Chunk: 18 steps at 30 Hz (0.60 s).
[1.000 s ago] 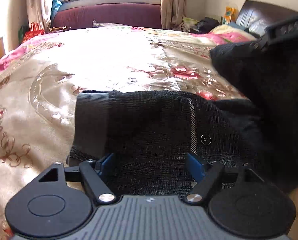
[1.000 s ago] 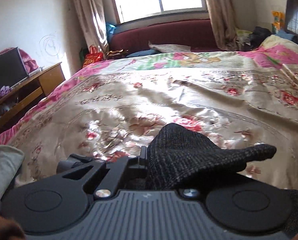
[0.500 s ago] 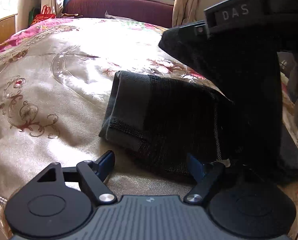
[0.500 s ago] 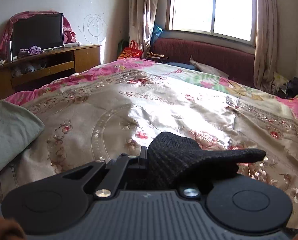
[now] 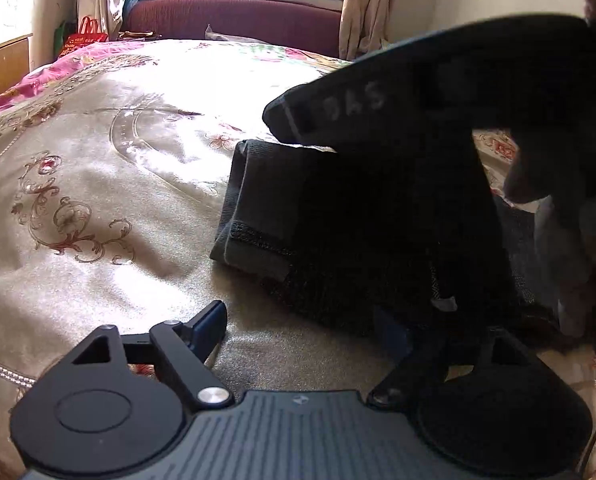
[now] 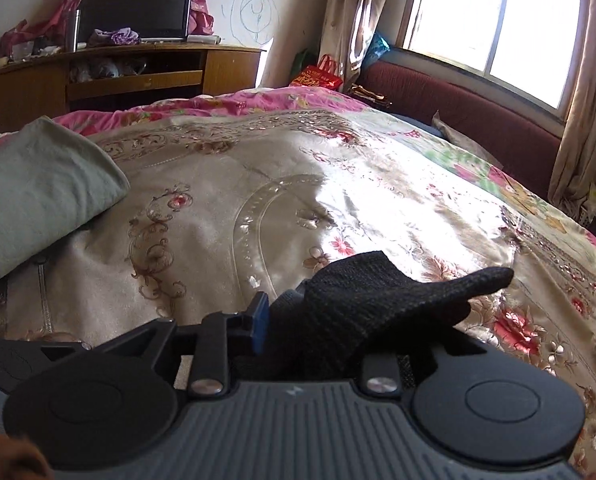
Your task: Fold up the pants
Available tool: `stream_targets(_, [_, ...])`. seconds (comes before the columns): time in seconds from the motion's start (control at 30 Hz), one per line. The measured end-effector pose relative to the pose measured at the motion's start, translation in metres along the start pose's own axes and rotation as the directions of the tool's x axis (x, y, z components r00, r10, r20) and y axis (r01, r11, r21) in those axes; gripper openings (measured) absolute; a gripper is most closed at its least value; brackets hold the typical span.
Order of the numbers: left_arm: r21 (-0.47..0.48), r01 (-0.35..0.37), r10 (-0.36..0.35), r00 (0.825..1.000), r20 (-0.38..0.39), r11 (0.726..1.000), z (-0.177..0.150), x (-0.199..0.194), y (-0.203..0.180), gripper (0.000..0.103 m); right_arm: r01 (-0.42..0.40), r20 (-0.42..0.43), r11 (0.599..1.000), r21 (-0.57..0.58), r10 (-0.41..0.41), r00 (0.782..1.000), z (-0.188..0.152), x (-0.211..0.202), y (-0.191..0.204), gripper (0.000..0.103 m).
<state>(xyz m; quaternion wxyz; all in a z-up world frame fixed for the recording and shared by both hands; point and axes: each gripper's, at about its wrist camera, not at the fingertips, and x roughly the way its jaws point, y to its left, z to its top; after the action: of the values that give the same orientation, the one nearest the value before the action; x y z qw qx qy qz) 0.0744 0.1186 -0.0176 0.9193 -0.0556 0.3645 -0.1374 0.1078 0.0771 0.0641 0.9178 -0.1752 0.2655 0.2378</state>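
Note:
The dark grey pants [image 5: 282, 216] lie partly folded on the bed, waistband end toward the left. My left gripper [image 5: 301, 328] is open and empty, just in front of the pants' near edge. My right gripper [image 6: 337, 320] is shut on a bunch of the dark pants fabric [image 6: 377, 300], held above the bedspread. In the left wrist view the right gripper's dark body [image 5: 437, 100] hangs over the pants with fabric draped beneath it.
The floral bedspread [image 6: 258, 200] spreads out to the left and ahead. A folded grey-green cloth [image 6: 38, 184] lies at the bed's left edge. A wooden TV cabinet [image 6: 118, 76] stands beyond; a maroon window bench [image 6: 457, 108] lines the far wall.
My right gripper has swung left over the lying pants, carrying the fabric with it. My left gripper has backed off the pants and turned left; it stays open.

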Motion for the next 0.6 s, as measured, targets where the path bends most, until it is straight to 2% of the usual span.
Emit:
stream_targets(0.03, [-0.007,0.007,-0.007,1.0,0.002,1.0,0.0,0.0,0.002,0.094,0.002,0.006,1.0,0.027,-0.002,1.0,0.002,-0.003,-0.005,0.025])
stream_targets(0.07, [-0.013,0.013,-0.013,1.0,0.004,1.0,0.0,0.0,0.003,0.094,-0.009,0.003,0.997,0.071,0.009,1.0,0.005,-0.003,-0.013,0.012])
stream_targets(0.1, [-0.019,0.02,-0.02,1.0,0.005,1.0,0.0,-0.001,0.004,0.094,-0.029,-0.007,0.992,0.124,0.03,1.0,0.006,-0.002,-0.022,0.005])
stream_targets(0.2, [-0.029,0.031,-0.031,0.999,0.009,0.999,0.0,-0.001,0.007,0.094,-0.085,-0.016,0.922,0.377,0.098,0.995,0.007,-0.001,-0.065,0.004])
stream_targets(0.27, [-0.028,0.032,-0.032,0.999,0.011,0.999,0.0,-0.002,0.008,0.094,-0.055,-0.011,0.881,0.469,0.068,0.998,0.005,-0.01,-0.097,0.004])
stream_targets(0.3, [-0.029,0.033,-0.033,0.999,0.014,0.999,0.0,-0.003,0.007,0.094,-0.03,-0.008,0.859,0.511,0.04,0.999,0.003,-0.017,-0.115,0.004])
stream_targets(0.37, [-0.034,0.044,-0.043,0.998,0.035,0.998,0.002,-0.007,0.005,0.094,0.055,-0.001,0.814,0.578,-0.067,0.998,-0.004,-0.044,-0.158,0.004])
stream_targets(0.43, [-0.01,0.055,-0.054,0.994,0.097,0.998,0.007,-0.019,-0.006,0.094,0.153,-0.009,0.763,0.628,-0.19,0.982,-0.017,-0.079,-0.202,0.004])
stream_targets(0.5, [0.039,0.094,-0.099,0.984,0.148,0.995,0.015,-0.029,-0.025,0.094,0.248,-0.031,0.696,0.674,-0.309,0.951,-0.034,-0.119,-0.244,0.004])
stream_targets(0.6, [0.148,0.194,-0.217,0.964,0.156,0.97,0.029,-0.029,-0.068,0.095,0.359,-0.072,0.567,0.742,-0.464,0.883,-0.068,-0.186,-0.299,0.004])
